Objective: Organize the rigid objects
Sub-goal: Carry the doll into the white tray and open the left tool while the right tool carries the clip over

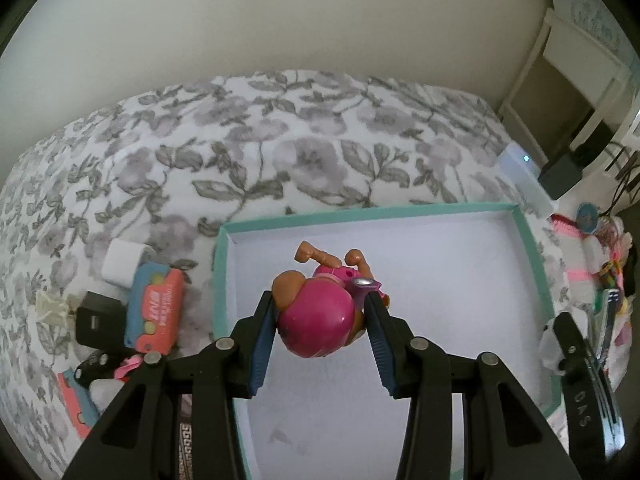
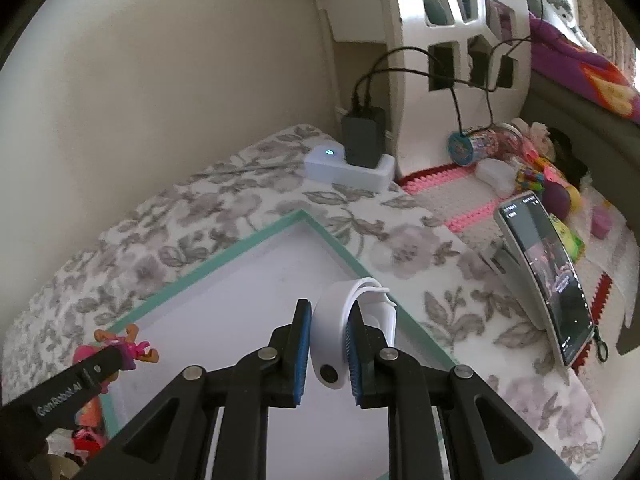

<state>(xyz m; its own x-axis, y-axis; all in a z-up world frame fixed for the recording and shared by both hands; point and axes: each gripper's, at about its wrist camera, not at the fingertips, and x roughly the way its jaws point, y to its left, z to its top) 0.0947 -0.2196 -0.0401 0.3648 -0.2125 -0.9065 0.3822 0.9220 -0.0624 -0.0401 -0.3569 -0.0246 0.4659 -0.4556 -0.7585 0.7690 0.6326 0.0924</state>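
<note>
Doll (image 1: 316, 316): in the left wrist view, your left gripper (image 1: 322, 320) clamps it by the pink head, jaws part-way closed against both sides. Its long axis runs forward along the fingers, legs pointing away, directly above the white floor of the teal-rimmed box (image 1: 532, 248). Release calls for a straight descent only.

In the right wrist view, your right gripper (image 2: 330, 340) is closed on a white band (image 2: 334, 332), held over the near right rim of the same box (image 2: 224, 264), with the interior lying ahead and left.
</note>
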